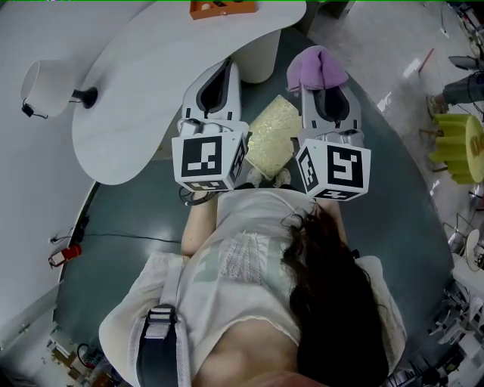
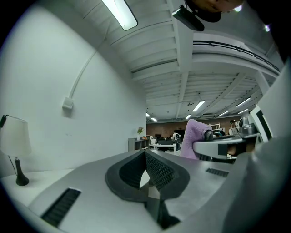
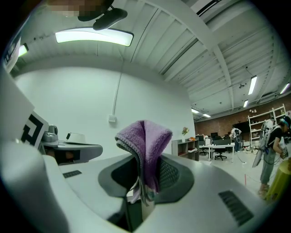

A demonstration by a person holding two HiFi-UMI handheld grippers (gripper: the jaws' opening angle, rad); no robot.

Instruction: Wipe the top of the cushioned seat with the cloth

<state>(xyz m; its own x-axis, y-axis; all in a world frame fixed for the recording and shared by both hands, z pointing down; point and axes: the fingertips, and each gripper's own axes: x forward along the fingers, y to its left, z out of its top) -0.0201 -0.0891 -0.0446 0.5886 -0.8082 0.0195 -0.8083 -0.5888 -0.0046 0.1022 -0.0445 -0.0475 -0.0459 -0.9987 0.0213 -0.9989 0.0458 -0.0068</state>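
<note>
The cushioned seat (image 1: 274, 137) is a pale yellow, textured pad seen in the head view between and below my two grippers. A purple cloth (image 1: 317, 68) is bunched at the tip of my right gripper (image 1: 324, 75), which is shut on it. In the right gripper view the cloth (image 3: 144, 142) stands folded up out of the pinched jaws of that gripper (image 3: 144, 175). My left gripper (image 1: 224, 69) is held beside it, shut with nothing in it; its dark pads (image 2: 157, 170) meet at the tip. Both gripper views look out level across the room, above the seat.
A curved white table (image 1: 162, 83) lies ahead on the left, with an orange item (image 1: 223, 7) at its far edge. A white lamp (image 1: 47, 87) stands left of it. A yellow object (image 1: 458, 147) sits at the right. A person (image 3: 272, 150) stands far off.
</note>
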